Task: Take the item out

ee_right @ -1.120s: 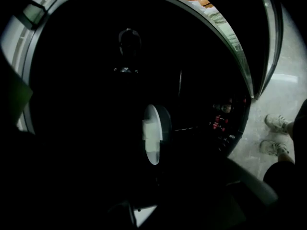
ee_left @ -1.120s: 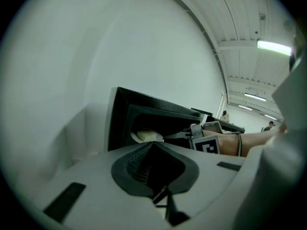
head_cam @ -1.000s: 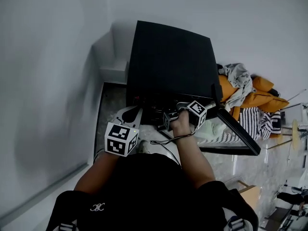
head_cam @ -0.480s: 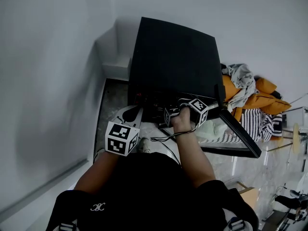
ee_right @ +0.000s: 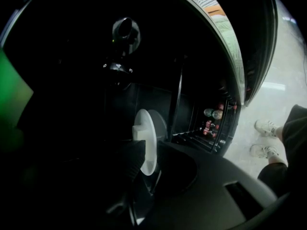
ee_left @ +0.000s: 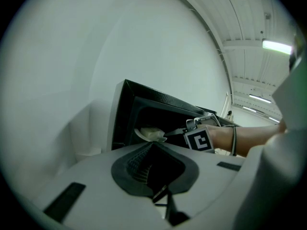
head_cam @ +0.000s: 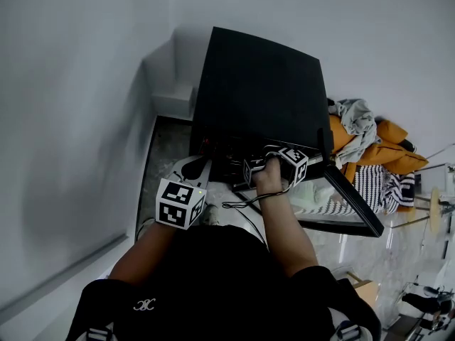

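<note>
A black cabinet (head_cam: 259, 98) stands against the wall with its door (head_cam: 352, 199) swung open to the right. My right gripper (head_cam: 245, 168) reaches into the dark opening and is shut on a white plate (ee_right: 146, 139), held by its rim between the dark pads. The left gripper view shows the same plate (ee_left: 149, 134) at the mouth of the cabinet, with the right gripper (ee_left: 169, 133) on it. My left gripper (head_cam: 193, 169) hangs just outside the opening, to the left. Its jaws meet with nothing between them.
A pile of orange, grey and striped clothes (head_cam: 377, 151) lies right of the door. Small bottles and cans (ee_right: 213, 116) sit in the door rack. A white ledge (head_cam: 174, 94) is left of the cabinet, against the wall. The person's shoes (ee_right: 266, 128) stand on the pale floor.
The head view has shifted slightly. Both grippers keep their places, the right one still in the opening.
</note>
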